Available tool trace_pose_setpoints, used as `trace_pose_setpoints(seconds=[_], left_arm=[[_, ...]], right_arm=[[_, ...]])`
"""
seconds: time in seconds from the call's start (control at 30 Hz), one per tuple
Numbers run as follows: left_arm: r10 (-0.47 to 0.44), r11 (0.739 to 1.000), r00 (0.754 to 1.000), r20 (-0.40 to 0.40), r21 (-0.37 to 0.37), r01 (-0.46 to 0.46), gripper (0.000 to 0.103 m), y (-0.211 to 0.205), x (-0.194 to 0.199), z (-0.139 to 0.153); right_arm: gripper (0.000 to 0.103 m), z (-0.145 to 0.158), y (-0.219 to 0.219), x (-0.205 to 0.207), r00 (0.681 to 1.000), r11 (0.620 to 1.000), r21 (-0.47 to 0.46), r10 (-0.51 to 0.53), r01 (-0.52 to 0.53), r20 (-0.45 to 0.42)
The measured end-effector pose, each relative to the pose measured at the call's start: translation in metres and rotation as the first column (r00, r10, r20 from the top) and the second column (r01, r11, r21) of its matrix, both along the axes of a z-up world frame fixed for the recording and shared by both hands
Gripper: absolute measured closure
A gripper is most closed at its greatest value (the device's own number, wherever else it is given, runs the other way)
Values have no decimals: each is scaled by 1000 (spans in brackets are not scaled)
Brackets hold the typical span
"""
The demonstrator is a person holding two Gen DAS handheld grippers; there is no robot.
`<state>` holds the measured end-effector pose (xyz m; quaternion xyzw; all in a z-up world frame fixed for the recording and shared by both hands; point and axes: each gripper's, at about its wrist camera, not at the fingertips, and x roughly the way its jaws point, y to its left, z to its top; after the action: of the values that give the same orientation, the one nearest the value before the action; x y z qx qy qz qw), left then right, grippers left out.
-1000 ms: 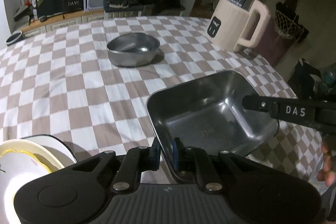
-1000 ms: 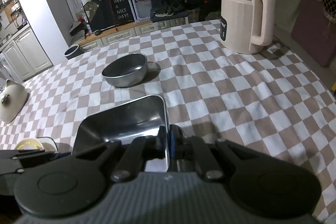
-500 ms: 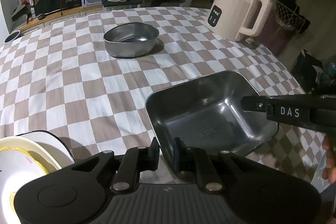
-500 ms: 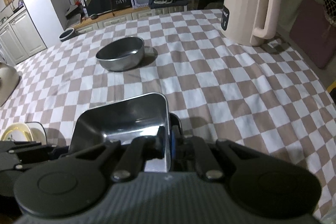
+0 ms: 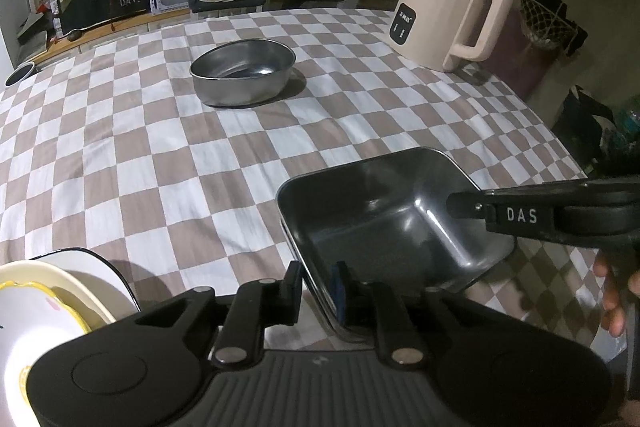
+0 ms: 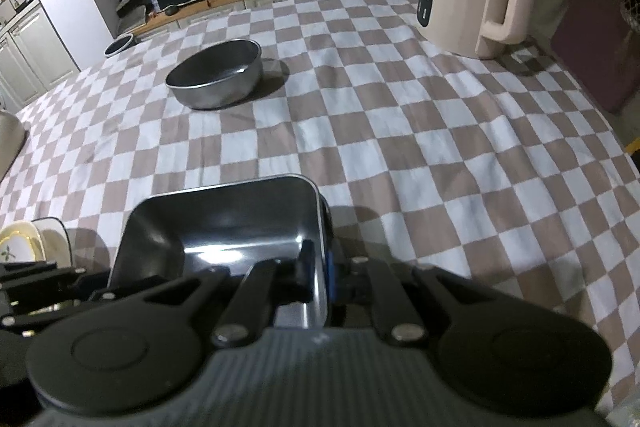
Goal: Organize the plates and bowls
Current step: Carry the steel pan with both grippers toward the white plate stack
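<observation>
We've got the square tray [image 5: 384, 227] between both claws: right claw [image 6: 318, 267] clamped on its right rim, left claw [image 5: 318, 285] opening around the near-left rim, round bowl [image 5: 242, 71] far ahead

A square steel tray [image 5: 384, 223] sits upright on the checked cloth; a round steel bowl [image 5: 242, 71] stands well apart behind it; stacked white-and-yellow plates [image 5: 48, 303] lie to its left
</observation>
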<state>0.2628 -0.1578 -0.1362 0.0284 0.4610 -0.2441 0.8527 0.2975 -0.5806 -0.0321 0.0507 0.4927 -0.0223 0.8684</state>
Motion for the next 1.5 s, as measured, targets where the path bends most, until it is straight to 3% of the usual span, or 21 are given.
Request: trace_pose_setpoints(seconds=[0.43,0.67,1.5], left_arm=[[-23,1000,1000,4,13,23,84,-2,1,0],[-43,998,999,-33,34,44,84,-4,2,-6],[-11,1000,998,-65,9,12,81,3,6,-5]], right_arm=[[93,-3,-1,4,1000,1000,-15,26,-26,-4],[94,-3,-1,4,1000,999,-27,22,-22,-7],[90,-18,-6,5,994,1000,13,30,-29,-105]])
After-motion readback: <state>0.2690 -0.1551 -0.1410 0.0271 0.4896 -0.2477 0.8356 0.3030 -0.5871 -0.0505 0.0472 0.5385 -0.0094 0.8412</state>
